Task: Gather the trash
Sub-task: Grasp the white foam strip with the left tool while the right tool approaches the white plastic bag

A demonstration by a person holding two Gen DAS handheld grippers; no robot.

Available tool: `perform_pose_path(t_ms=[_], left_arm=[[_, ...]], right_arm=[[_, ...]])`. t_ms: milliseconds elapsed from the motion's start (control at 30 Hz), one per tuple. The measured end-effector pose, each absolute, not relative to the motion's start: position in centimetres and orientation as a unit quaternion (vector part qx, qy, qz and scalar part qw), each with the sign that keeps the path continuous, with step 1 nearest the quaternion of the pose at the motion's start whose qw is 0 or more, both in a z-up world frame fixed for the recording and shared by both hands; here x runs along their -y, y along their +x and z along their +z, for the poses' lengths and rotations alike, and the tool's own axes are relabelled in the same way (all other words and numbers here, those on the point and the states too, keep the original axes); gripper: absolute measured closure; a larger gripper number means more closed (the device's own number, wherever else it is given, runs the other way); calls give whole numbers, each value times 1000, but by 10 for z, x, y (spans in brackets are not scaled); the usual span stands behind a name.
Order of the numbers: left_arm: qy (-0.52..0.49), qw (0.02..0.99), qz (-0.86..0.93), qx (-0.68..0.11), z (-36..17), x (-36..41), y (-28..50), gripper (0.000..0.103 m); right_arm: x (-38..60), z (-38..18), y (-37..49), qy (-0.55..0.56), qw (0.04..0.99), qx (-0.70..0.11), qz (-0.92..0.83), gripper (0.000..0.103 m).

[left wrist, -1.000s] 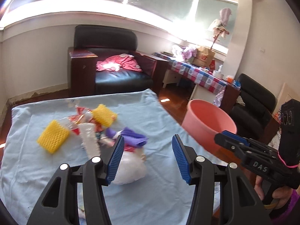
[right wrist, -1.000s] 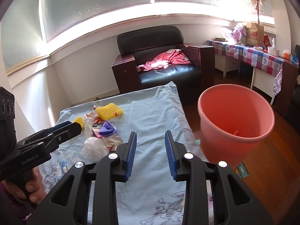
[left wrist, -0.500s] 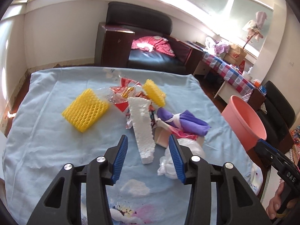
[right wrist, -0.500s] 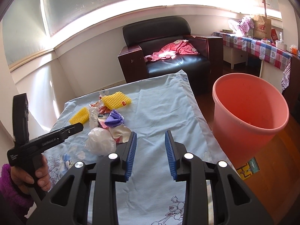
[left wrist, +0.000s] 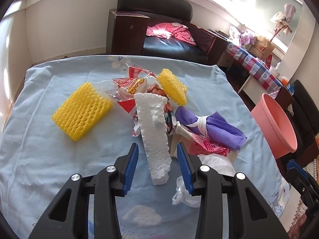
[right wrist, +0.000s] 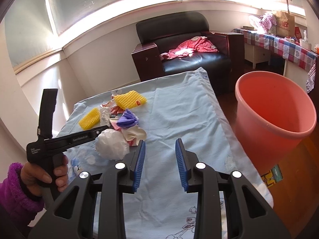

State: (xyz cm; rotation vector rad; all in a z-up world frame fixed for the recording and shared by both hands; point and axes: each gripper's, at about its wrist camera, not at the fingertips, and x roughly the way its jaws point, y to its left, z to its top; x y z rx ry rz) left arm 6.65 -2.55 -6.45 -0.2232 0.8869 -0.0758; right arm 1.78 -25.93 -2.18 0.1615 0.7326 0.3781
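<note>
A heap of trash lies on the light-blue cloth [left wrist: 49, 159]. In it are a long white foam strip [left wrist: 153, 131], two yellow foam nets [left wrist: 81, 111] [left wrist: 173, 88], a red snack wrapper [left wrist: 131, 83], a purple cloth [left wrist: 209, 125] and a white plastic bag [left wrist: 215, 163]. My left gripper [left wrist: 157, 145] straddles the near half of the foam strip. Its jaws are closing, with a gap still showing on both sides of the strip. My right gripper [right wrist: 160, 142] hovers over bare cloth right of the heap, open and holding nothing. A pink bucket [right wrist: 273, 115] stands off the table's right edge.
A black armchair [right wrist: 189, 45] with a pink garment stands beyond the table's far edge. A side table under a checked cloth [right wrist: 279, 41] lines the right wall. A hand in a purple sleeve [right wrist: 18, 189] holds the left gripper's handle. Wooden floor lies around the bucket.
The left gripper has dropped toward the heap and tilted downward; its jaws have narrowed around the white foam strip. The right gripper has barely shifted and keeps the same gap.
</note>
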Motion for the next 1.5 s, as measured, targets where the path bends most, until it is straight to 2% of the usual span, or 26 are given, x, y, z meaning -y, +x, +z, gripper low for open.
perform_pose_path(t_ms=[33, 200, 333, 833, 1367, 1400, 1433, 1467, 1500], left_arm=[[-109, 896, -36, -429, -65, 25, 67, 68], [-116, 892, -31, -435, -70, 21, 70, 69], [-124, 892, -33, -434, -71, 16, 70, 76], [-139, 909, -36, -392, -44, -10, 27, 77], [-146, 913, -41, -380, -36, -23, 9, 77], [-146, 912, -41, -380, -36, -23, 9, 77], [-146, 912, -42, -380, -36, -23, 9, 77], [-146, 912, -42, -380, -36, -23, 9, 77], [-146, 913, -44, -379, -36, -24, 8, 77]], right_arm=[[257, -22, 17, 76, 912, -356, 187, 71], [247, -21, 14, 66, 909, -360, 201, 71], [240, -22, 14, 61, 907, -362, 206, 71], [193, -25, 30, 66, 877, -389, 274, 71], [150, -39, 49, -1, 873, -412, 260, 72], [152, -40, 49, 1, 873, -414, 260, 73], [153, -41, 48, -1, 873, -415, 255, 82], [154, -42, 49, -2, 873, -416, 253, 86], [157, -43, 48, 1, 873, -418, 252, 86]])
